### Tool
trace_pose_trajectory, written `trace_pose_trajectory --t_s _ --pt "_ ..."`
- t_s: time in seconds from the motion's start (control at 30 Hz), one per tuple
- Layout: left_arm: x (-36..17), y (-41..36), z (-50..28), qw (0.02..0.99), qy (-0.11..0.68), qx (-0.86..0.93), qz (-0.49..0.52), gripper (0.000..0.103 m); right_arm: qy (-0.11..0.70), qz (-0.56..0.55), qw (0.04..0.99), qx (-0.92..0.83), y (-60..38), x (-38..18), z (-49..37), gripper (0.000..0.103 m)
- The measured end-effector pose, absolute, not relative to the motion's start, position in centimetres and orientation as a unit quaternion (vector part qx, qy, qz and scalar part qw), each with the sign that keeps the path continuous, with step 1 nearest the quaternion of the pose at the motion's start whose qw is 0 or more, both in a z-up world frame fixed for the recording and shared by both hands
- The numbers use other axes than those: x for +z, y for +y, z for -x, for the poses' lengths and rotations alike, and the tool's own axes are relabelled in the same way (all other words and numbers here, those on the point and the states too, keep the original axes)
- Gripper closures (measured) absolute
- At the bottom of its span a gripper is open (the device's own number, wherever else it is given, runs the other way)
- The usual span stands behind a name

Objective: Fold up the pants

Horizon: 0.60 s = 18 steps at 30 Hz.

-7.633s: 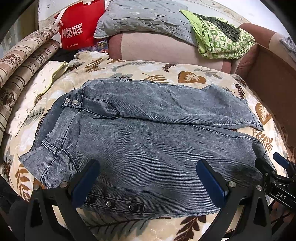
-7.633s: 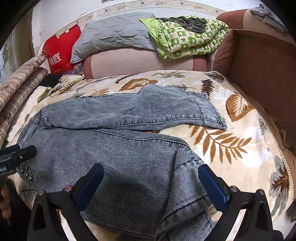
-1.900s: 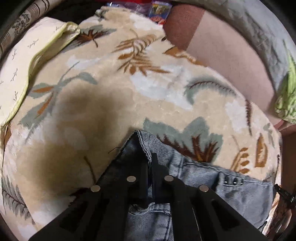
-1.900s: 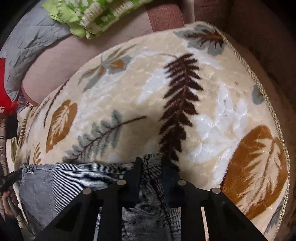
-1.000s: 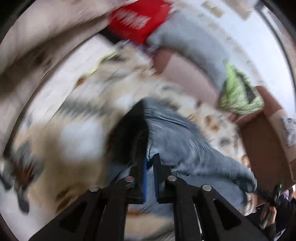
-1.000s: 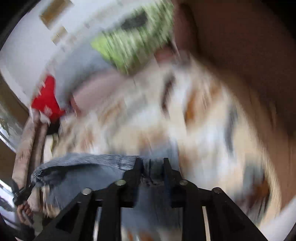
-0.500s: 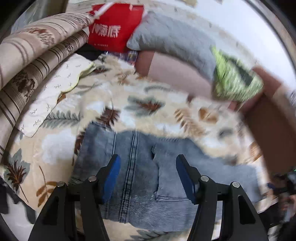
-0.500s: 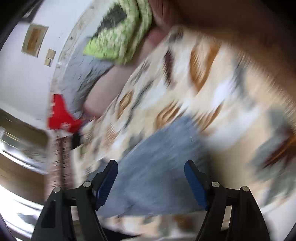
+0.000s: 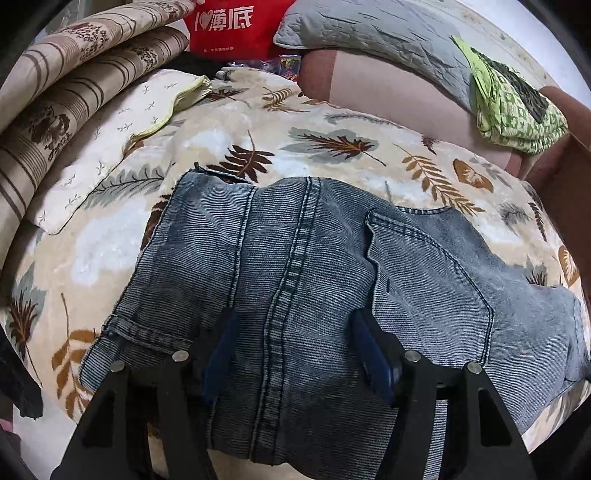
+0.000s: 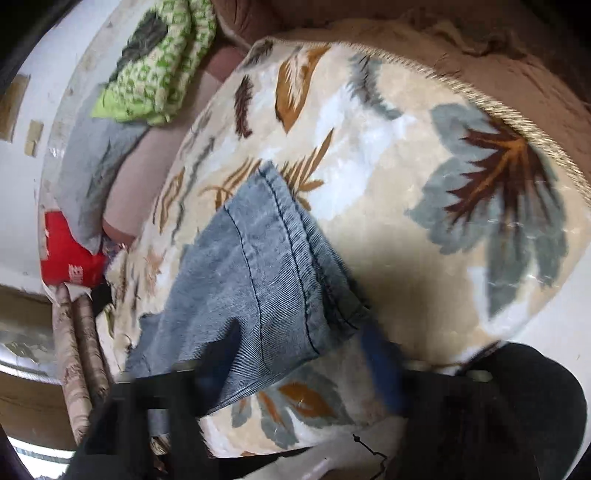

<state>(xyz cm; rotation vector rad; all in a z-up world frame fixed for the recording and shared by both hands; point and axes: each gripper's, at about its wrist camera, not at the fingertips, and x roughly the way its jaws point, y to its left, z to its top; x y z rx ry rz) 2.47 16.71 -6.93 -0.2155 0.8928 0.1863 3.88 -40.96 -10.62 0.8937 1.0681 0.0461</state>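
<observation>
The blue-grey jeans [image 9: 314, 258] lie folded and flat on the leaf-print blanket [image 9: 221, 147], back pocket and centre seam facing up. My left gripper [image 9: 295, 350] hovers over their near edge, its jaws opening, the blue pads apart and not pressing on the cloth. In the tilted, blurred right wrist view, the jeans [image 10: 258, 277] end in a hemmed corner. My right gripper [image 10: 301, 360] straddles that corner with its jaws closing, still wide apart and gripping nothing.
A red bag [image 9: 229, 26], a grey quilted cushion [image 9: 369, 33] and a green patterned cloth [image 9: 517, 107] line the back. Striped rolled bedding [image 9: 74, 92] and a cream pillow [image 9: 110, 147] lie left. The brown sofa arm [image 10: 480, 48] bounds the right.
A second ago both grippers were shut on the jeans' edge. Both have let go and pulled back toward the near edge, and the jeans now lie folded. The right view has rolled.
</observation>
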Motion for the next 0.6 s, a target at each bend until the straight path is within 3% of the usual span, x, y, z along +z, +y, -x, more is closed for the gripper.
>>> trace_pose_trajectory --t_s 0.07,0.23,0.33,0.43,0.47,0.5,0.6 --pt "-6.9 16.6 -2.5 0.893 0.429 0.086 0.1 0.037 0.503 -0.383 0.774 0.015 -40.5 -10.9 -4.7 0.085" --pt "-7.0 16.9 -2.4 0.894 0.43 0.076 0.098 0.037 0.484 -0.229 0.843 -0.05 -40.4 -7.7 -4.3 0.09" --pt "-6.9 16.6 -2.7 0.893 0.433 0.083 0.09 0.037 0.533 -0.211 0.819 -0.028 -40.6 -10.6 -5.6 0.091" --pt "-5.8 16.2 -2.2 0.896 0.427 0.094 0.081 0.037 0.519 -0.2 0.83 -0.038 -41.0 -9.9 -5.0 0.074" --pt "-5.2 16.2 -1.9 0.898 0.421 0.095 0.083 0.037 0.503 -0.215 0.836 -0.049 -41.7 -9.0 -4.4 0.056" --pt "-4.2 16.0 -1.4 0.904 0.407 0.096 0.085 0.037 0.474 -0.238 0.845 -0.063 -42.3 -7.6 -3.6 0.045" --pt "-2.1 14.8 -0.6 0.925 0.366 0.088 0.062 0.032 0.426 -0.263 0.865 0.007 -41.0 -4.3 -2.8 0.042"
